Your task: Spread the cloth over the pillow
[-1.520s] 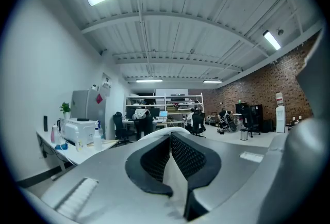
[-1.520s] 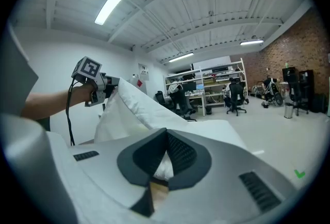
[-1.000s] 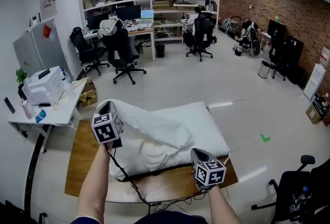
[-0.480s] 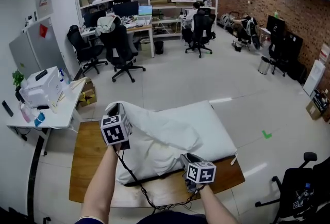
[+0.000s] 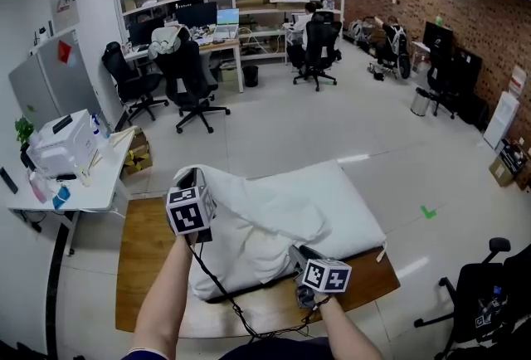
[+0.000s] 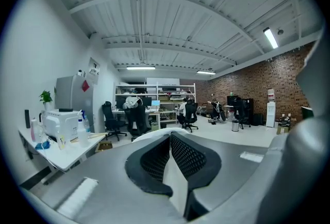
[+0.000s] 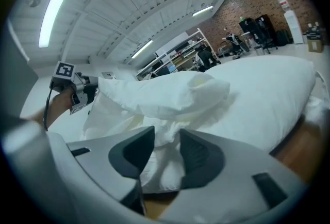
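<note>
As right tool (image 7: 166, 148) jaws just opened | cloth (image 5: 265, 209) loose between them

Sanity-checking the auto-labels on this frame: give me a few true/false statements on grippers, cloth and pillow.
1. The left gripper is shut on the cloth. True.
2. The right gripper is clamped on the cloth. False: its jaws have just been opening and stand apart, with cloth loose between them.
3. The pillow lies on a wooden table. True.
4. The cloth lies flat over the whole pillow. False: it is bunched up toward the left gripper.
</note>
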Available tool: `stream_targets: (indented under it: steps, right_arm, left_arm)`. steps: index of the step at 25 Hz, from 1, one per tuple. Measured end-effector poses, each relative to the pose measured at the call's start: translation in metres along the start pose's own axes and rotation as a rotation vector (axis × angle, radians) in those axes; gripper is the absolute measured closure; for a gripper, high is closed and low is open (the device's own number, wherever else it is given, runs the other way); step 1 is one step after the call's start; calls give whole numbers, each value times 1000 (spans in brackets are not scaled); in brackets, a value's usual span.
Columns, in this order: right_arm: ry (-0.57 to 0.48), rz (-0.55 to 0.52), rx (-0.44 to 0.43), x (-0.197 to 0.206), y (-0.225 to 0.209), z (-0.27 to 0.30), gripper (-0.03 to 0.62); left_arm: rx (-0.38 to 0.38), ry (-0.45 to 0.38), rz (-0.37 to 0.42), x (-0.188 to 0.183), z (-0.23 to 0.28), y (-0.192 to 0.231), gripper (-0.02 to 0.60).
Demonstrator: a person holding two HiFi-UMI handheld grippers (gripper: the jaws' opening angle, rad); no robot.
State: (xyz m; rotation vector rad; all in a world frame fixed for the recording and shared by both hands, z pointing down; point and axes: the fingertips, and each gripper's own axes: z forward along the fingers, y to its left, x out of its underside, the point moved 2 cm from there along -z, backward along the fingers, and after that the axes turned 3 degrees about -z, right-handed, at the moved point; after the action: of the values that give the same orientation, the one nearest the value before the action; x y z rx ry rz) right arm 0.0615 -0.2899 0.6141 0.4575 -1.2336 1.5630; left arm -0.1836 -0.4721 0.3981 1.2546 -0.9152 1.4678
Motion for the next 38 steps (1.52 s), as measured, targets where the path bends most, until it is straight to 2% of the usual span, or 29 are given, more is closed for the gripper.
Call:
stream_targets:
  steps: [2,3,6,10,13,15,16,20,23,24,28,34,38]
  right_arm:
    - [1,-69,14,-4,1,-4,580]
    - [-4,-99,26,-6,1,-9,592]
    - [-38,-147,54,-16,-7,-25,592]
    - [-10,-112,47,-21,-15,-30,588]
    - [47,-83,6,-2,-4,-19,441]
    - [57,-80,0,3,0,-11,387]
    - [59,-78,7,3,0,-7,385]
    - [70,-67,-3,-2,3,9,391]
    - [83,-118,-26,-5,6,8,475]
    - [83,-138,-24,-7,5,5,538]
    - [96,-213,-13,-10,-3,-8,560]
    - [97,-328,112,-28,-41,-34,562]
    - [82,-433,225,-56,-79,-53,562]
  left_arm:
    - [6,2,-2,1,0,2,561]
    - [7,3,-2,2,0,3,561]
    - [5,1,-5,4,-2,7,561]
    - [-5,-3,-20,4,-5,13,561]
    - [-12,7,-17,8,-8,12,561]
    - [-17,10,-20,9,-11,10,561]
    - [-17,10,-22,9,-13,9,561]
    - [-18,18,-14,12,-20,6,561]
    - [-27,19,-16,13,-21,7,561]
    - [-29,18,-16,13,-22,7,561]
    - [-44,17,-24,15,-23,12,561]
    - [-73,7,-34,9,-22,23,561]
    - [-90,-9,-46,-3,-25,33,561]
